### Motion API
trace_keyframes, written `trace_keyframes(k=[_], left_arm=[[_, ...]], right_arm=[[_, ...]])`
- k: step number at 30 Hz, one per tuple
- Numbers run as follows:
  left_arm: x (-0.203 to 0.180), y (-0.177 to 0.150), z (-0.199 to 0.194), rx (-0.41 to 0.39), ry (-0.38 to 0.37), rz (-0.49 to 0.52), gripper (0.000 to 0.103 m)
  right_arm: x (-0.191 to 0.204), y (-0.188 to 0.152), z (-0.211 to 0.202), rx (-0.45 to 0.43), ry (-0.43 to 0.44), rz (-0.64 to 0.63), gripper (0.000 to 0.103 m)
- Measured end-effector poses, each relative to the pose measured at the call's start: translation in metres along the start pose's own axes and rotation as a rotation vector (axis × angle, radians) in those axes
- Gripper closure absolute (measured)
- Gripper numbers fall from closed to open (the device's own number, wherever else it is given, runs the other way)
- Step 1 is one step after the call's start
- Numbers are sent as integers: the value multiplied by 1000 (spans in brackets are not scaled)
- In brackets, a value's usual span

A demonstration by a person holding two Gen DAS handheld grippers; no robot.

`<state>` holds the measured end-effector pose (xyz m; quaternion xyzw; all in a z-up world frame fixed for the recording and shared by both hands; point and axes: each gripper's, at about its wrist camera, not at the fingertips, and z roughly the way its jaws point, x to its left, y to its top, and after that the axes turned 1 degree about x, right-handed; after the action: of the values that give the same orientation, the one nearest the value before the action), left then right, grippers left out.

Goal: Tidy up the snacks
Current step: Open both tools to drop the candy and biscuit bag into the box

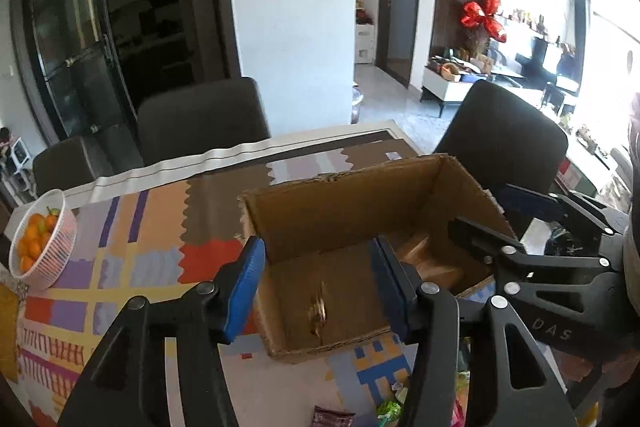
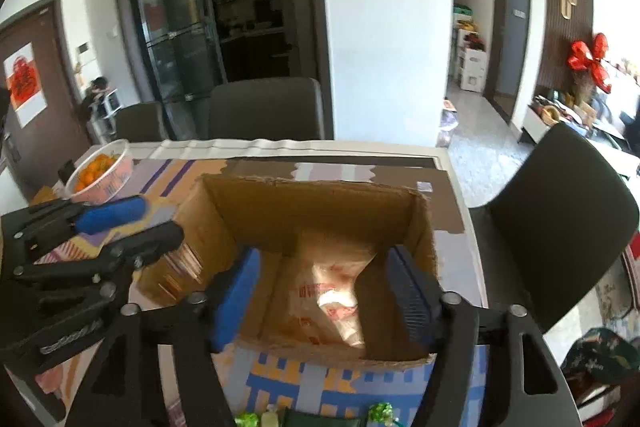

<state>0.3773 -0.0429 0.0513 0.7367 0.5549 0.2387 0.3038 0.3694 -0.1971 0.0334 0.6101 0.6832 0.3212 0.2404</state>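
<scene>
An open cardboard box [image 1: 340, 211] stands on a patterned tablecloth. My left gripper [image 1: 318, 287] hangs open over its near-left corner. A small blurred golden item [image 1: 319, 311] shows between the blue pads, touching neither. A brown packet [image 1: 432, 259] lies further right in the box. My right gripper [image 1: 480, 211] reaches in over the box's right side. In the right wrist view the right gripper [image 2: 324, 297] is open above the box [image 2: 312, 211], over a white and red packet [image 2: 336, 291] on the floor. The left gripper [image 2: 160, 221] is at the box's left wall.
A white bowl of oranges [image 1: 60, 247] sits at the table's left end, also seen as the bowl [image 2: 116, 179]. Green-wrapped snacks [image 2: 380, 411] and a dark packet [image 1: 334, 417] lie on the cloth in front of the box. Dark chairs [image 2: 560, 227] stand behind and to the right.
</scene>
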Motion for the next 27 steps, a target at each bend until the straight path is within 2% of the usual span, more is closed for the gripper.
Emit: trace_keyframes(k=[1,3,6,10,15,18,27], left_arm=[[0,-2,-2,0,7,3,47],[-1,-7,-10,-11,24,5,37],[-3,-15,-26,-37,51,6,31],[-7,-27,-50,-67,83,14,31],[-15,-49,-84,-116,113,33,30],[-18,-61,-100,-129,119,34,24],[-22,-106,-133,-130,156,16,20]], right_arm=[[-1,-2,0,2,-8,3,35],[-4,-8,-3,5,-18,12,35],[-2,-15,-13,-9,-24,7,35],[3,-28,-38,-48,-26,-10,27],[3,-41,-69,-94,-4,-4,27],[8,-49,-84,-117,-7,-14,27],[28,-88,-119,-141,-8,-68,27]])
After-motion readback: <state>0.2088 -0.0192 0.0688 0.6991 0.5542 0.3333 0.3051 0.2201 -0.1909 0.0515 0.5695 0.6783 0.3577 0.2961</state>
